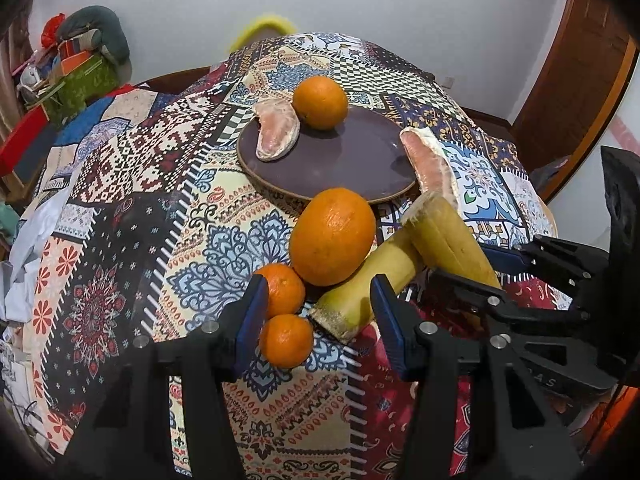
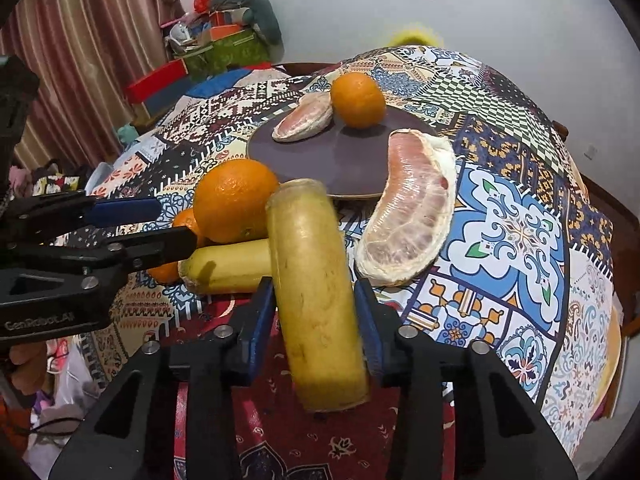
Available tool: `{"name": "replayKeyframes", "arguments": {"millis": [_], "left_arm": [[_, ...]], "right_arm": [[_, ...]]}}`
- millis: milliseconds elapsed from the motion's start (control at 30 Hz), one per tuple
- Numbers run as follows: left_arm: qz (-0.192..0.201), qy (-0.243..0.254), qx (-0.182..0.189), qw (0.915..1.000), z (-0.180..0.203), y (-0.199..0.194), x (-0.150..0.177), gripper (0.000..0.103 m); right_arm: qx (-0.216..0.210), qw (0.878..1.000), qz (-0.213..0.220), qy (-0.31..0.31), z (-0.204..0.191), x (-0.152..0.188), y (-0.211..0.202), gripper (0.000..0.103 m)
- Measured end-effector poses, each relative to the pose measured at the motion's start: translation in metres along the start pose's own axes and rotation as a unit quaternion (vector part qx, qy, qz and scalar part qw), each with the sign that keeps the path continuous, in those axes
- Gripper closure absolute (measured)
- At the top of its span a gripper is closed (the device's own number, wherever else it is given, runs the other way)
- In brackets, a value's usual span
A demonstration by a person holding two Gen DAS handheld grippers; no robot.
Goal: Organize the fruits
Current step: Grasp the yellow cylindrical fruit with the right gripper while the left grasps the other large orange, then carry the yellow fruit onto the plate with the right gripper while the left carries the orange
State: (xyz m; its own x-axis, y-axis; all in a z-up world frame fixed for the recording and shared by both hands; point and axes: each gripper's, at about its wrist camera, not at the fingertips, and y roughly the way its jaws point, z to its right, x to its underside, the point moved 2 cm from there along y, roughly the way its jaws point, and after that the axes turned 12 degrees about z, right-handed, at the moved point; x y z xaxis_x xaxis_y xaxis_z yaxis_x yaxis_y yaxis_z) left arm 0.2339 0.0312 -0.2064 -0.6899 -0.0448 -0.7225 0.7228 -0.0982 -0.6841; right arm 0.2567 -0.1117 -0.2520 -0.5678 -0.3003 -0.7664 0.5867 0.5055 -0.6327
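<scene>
A dark purple plate (image 1: 352, 168) (image 2: 320, 160) holds an orange (image 1: 320, 102) (image 2: 358, 100) and a pomelo segment (image 1: 276, 132) (image 2: 304, 118). A second pomelo segment (image 1: 430, 164) (image 2: 408, 208) lies at the plate's right edge. A large orange (image 1: 332, 236) (image 2: 234, 200), two small mandarins (image 1: 282, 288) (image 1: 286, 340) and a yellow cane piece (image 1: 364, 284) (image 2: 228, 266) lie in front. My left gripper (image 1: 316, 312) (image 2: 176, 224) is open over the mandarins. My right gripper (image 2: 316, 312) (image 1: 472, 264) is shut on another yellow cane piece (image 2: 316, 292) (image 1: 448, 236).
A patterned patchwork cloth (image 1: 140, 200) (image 2: 520, 240) covers the table. Boxes and clutter (image 1: 76, 68) (image 2: 224, 48) are stacked at the back left. A wooden door (image 1: 580, 60) stands at the right, a curtain (image 2: 80, 40) at the left.
</scene>
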Motion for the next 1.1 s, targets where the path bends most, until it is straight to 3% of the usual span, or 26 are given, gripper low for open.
{"name": "replayKeyframes", "arguments": {"millis": [300, 433, 700, 1100], "left_arm": [[-0.007, 0.000, 0.011, 0.9999, 0.009, 0.019, -0.009, 0.050], [-0.005, 0.006, -0.002, 1.0000, 0.011, 0.028, -0.011, 0.042], [-0.017, 0.006, -0.011, 0.9998, 0.007, 0.044, -0.015, 0.042], [-0.002, 0.012, -0.014, 0.9998, 0.008, 0.048, -0.015, 0.047]], "right_arm": [[0.005, 1.000, 0.018, 0.019, 0.013, -0.003, -0.014, 0.069], [0.006, 0.999, 0.027, 0.023, 0.017, -0.006, -0.019, 0.069], [0.006, 0.999, 0.036, 0.032, 0.024, -0.011, -0.022, 0.069], [0.012, 0.997, 0.052, 0.049, 0.031, -0.019, -0.028, 0.069]]}}
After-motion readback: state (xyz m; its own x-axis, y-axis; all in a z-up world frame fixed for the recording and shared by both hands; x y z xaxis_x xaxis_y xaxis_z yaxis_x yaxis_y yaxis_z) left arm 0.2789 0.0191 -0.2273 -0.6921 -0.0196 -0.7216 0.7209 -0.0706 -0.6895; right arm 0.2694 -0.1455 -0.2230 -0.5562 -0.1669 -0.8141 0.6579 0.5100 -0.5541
